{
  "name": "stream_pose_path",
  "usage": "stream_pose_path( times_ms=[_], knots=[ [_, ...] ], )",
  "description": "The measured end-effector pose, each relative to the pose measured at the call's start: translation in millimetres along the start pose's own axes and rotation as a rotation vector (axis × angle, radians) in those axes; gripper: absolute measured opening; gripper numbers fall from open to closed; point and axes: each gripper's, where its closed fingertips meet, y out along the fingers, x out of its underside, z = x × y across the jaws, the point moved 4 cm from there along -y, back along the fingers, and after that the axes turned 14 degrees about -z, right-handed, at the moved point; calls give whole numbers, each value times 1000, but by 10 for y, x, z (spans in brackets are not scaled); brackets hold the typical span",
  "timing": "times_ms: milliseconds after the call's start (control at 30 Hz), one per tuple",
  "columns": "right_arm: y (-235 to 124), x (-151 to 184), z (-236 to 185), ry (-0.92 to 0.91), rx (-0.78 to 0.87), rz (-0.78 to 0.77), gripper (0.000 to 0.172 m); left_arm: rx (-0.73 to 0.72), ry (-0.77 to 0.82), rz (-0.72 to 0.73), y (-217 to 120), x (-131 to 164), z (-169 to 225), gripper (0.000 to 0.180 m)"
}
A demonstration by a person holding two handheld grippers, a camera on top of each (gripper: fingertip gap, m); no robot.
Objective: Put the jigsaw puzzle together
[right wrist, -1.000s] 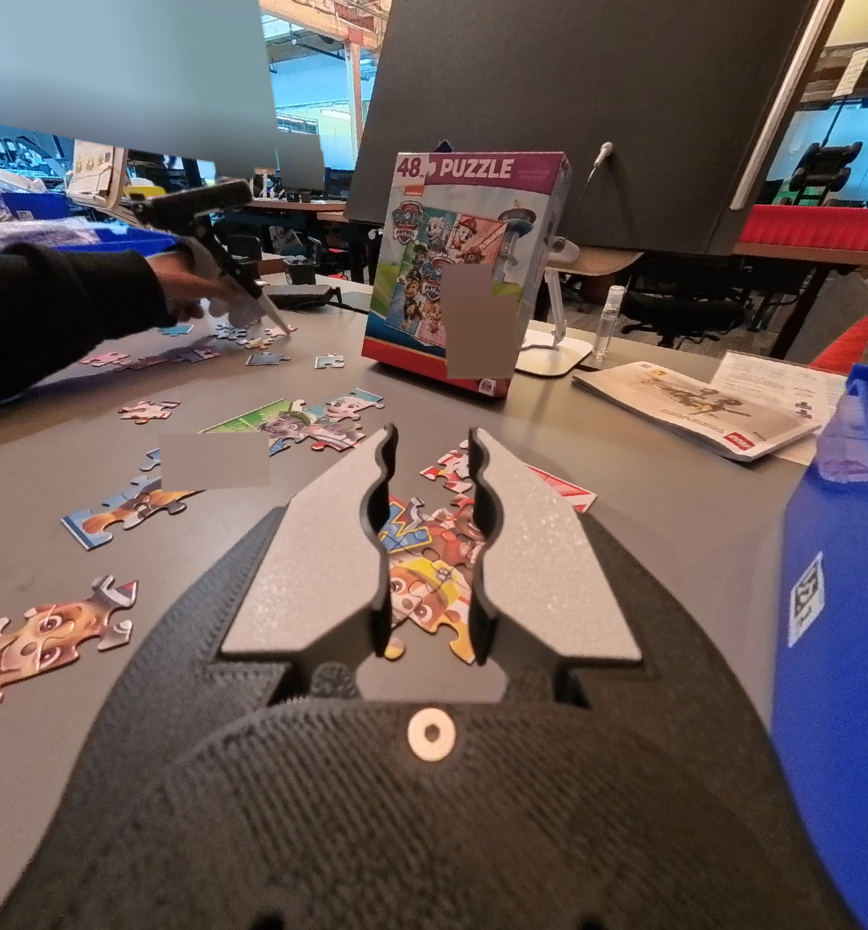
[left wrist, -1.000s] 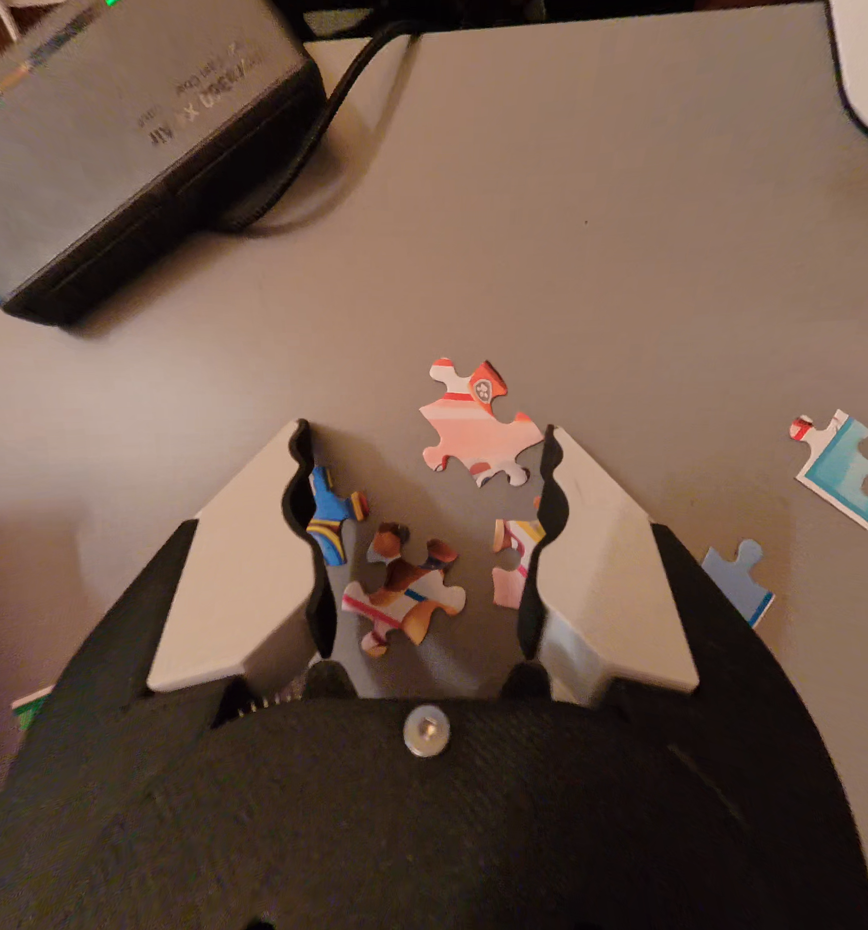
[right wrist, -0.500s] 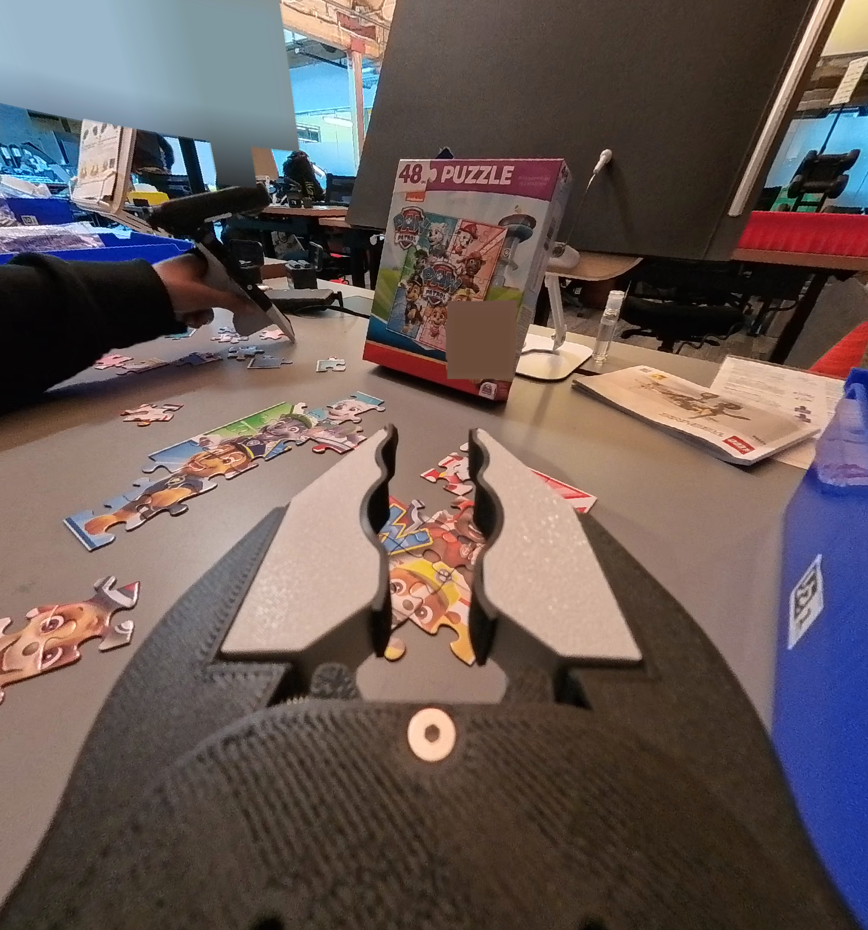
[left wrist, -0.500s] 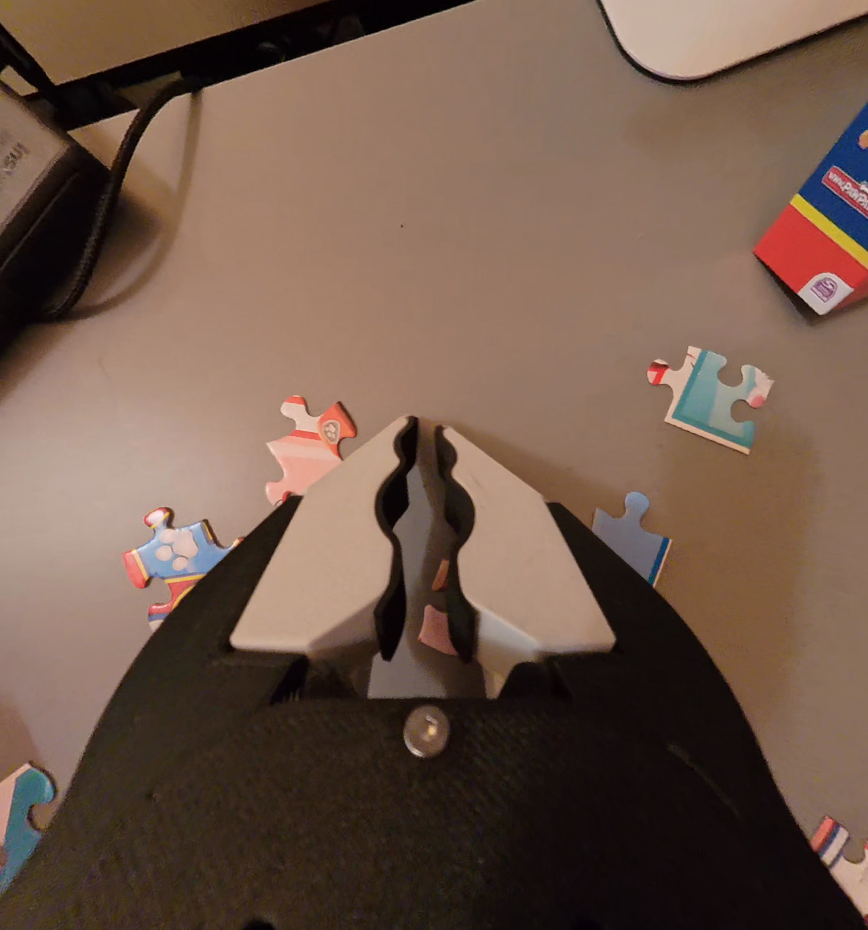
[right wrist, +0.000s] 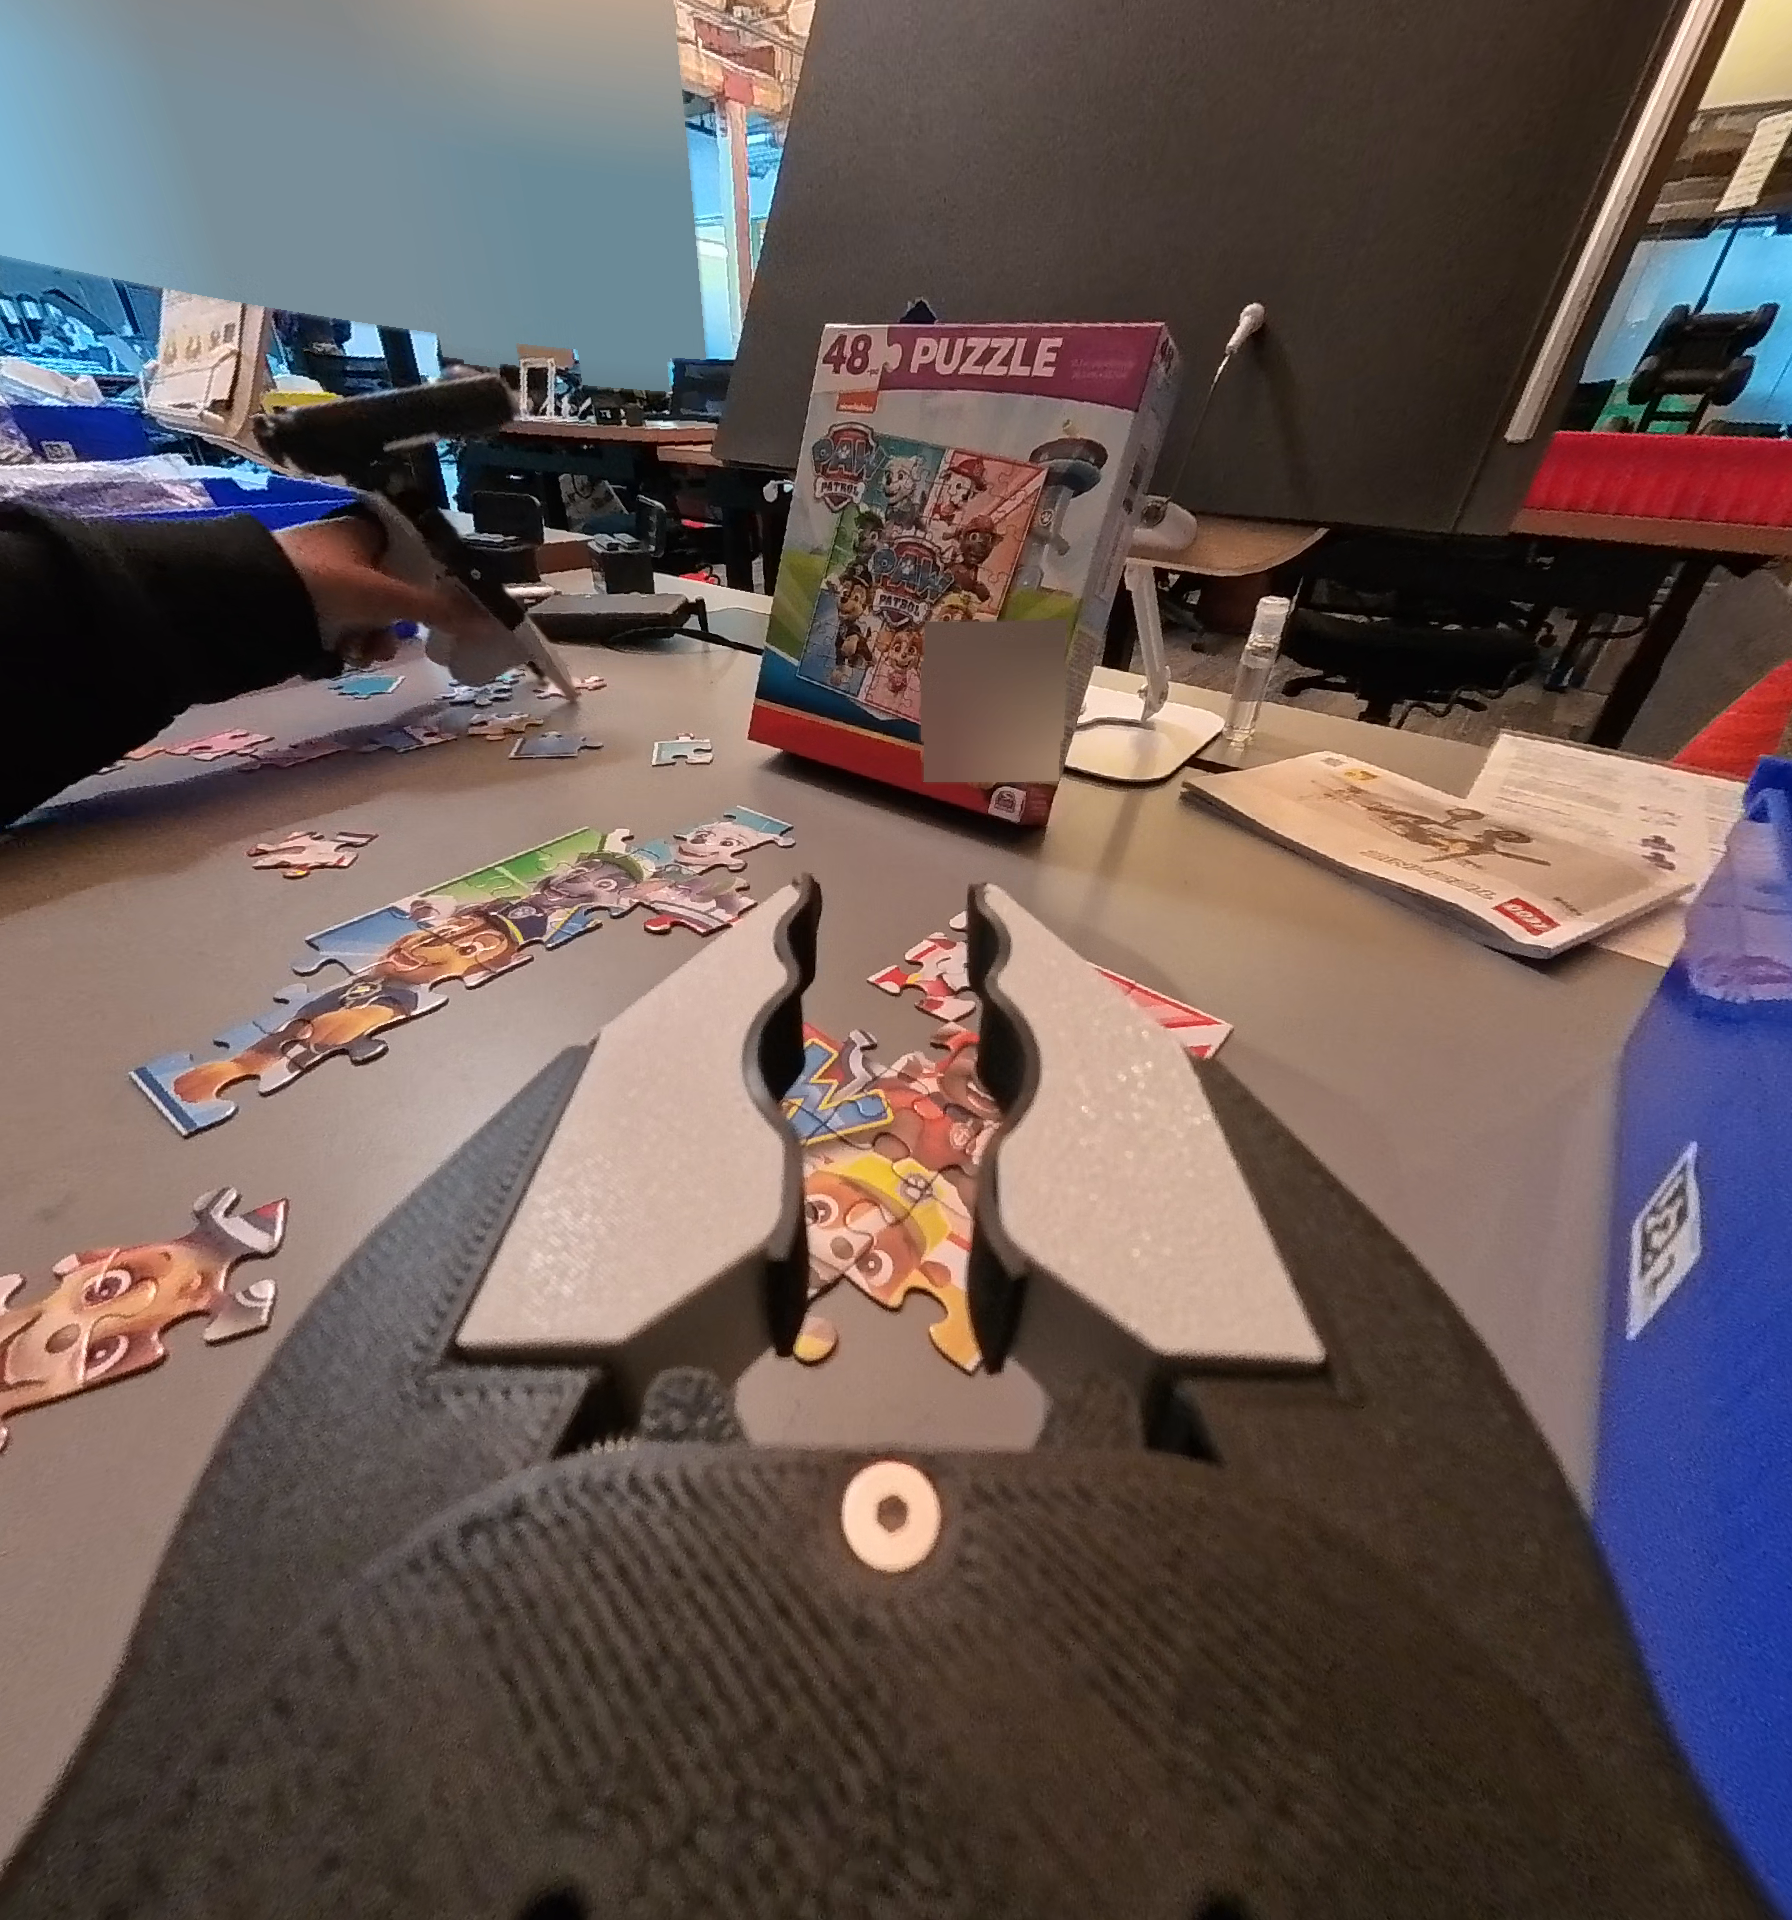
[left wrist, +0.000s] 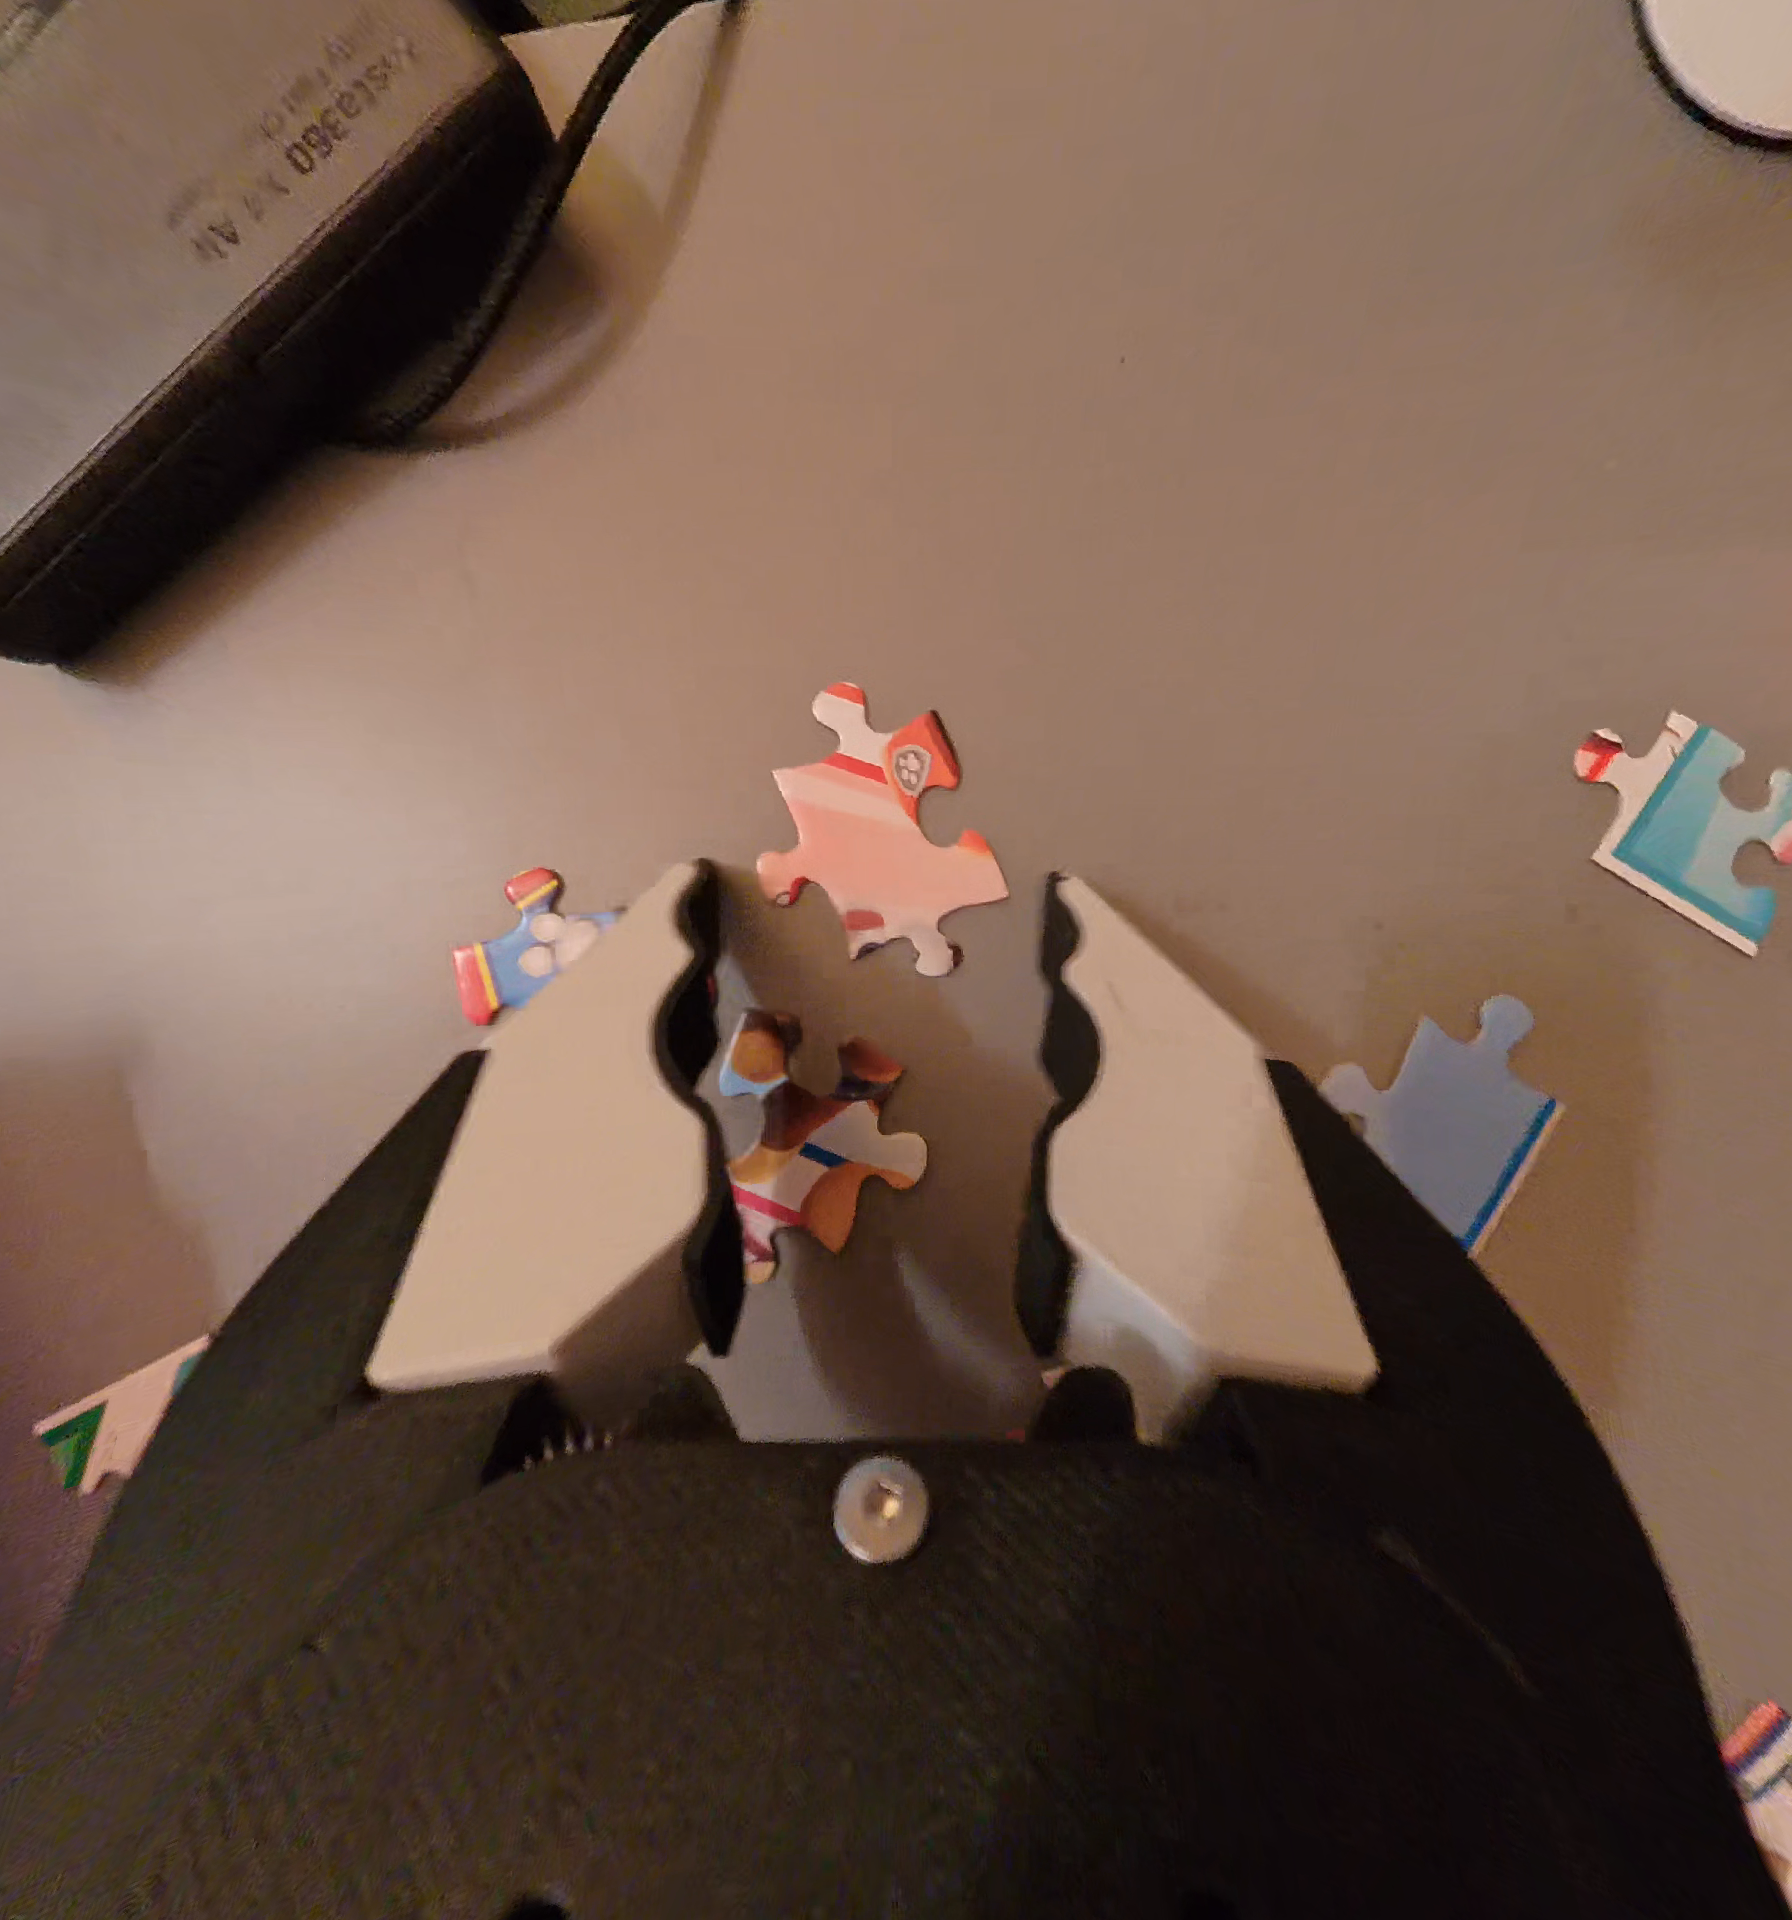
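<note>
The grey table top (right wrist: 1183,935) carries everything in view. At its far side stands an upright cardboard puzzle box with a purple band and cartoon picture (right wrist: 975,540), with a white lamp base (right wrist: 1141,738) and a printed booklet (right wrist: 1432,852) to its right. A blue plastic bin (right wrist: 1744,1247) stands close on the right edge. A long strip of joined puzzle pieces (right wrist: 456,956) lies left of centre, and a dark flat device with a cable (left wrist: 175,260) lies at the far left corner.

The left gripper (left wrist: 876,883) hangs over loose pieces with its jaws wide apart and nothing in its grasp. Between the fingers, flat on the table, lies a brown, white and orange puzzle piece (left wrist: 819,1132), close against the left finger (left wrist: 580,1122) and apart from the right one. Just beyond the tips lies a pink and orange piece (left wrist: 881,842). A blue and red piece (left wrist: 518,945) sits left, a pale blue piece (left wrist: 1443,1112) right, and a teal piece (left wrist: 1702,831) further right.

The right gripper (right wrist: 887,899) is held low with jaws partly open on nothing, over a joined red and yellow cluster of pieces (right wrist: 892,1174).

Judged from appearance, these pieces are thin, light, stiff card, lying flat, hard to pinch except by an edge, and likely to slide on the smooth top. Neighbouring pieces crowd the fingers.
</note>
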Motion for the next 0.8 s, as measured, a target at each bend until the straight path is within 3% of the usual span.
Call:
stream_pose_path(
  times_ms=[67, 167, 233, 267, 433, 500, 567, 700, 800],
  knots=[
    [2, 1, -4, -2, 0, -2, 26, 40, 31, 3, -12, 7, 76, 30],
    [4, 3, -6, -3, -1, -4, 27, 62, 66, -5, -14, 11, 140, 14],
    [2, 2, -6, -3, -1, -4, 26, 48, 89, -4, -16, 10, 149, 13],
    [1, 1, -6, -3, -1, -3, 26, 66, 109, -2, -18, 13, 187, 0],
    [-2, 1, -8, -4, 0, -2, 26, 50, 180, -12, -19, 16, 278, 0],
    [-3, 1, -9, -4, 0, -1, 26, 9, 188, 7, -34, -12, 267, 11],
    [-4, 1, -7, -4, 0, -1, 26, -12, 156, 59, -81, -60, 243, 21],
    [-7, -1, -8, -3, 0, 0, 26, 12, 55, 63, -119, -39, 165, 15],
    [-8, -1, -7, -3, 0, 1, 26, 37, 50, 50, -105, 3, 175, 32]
  ],
)
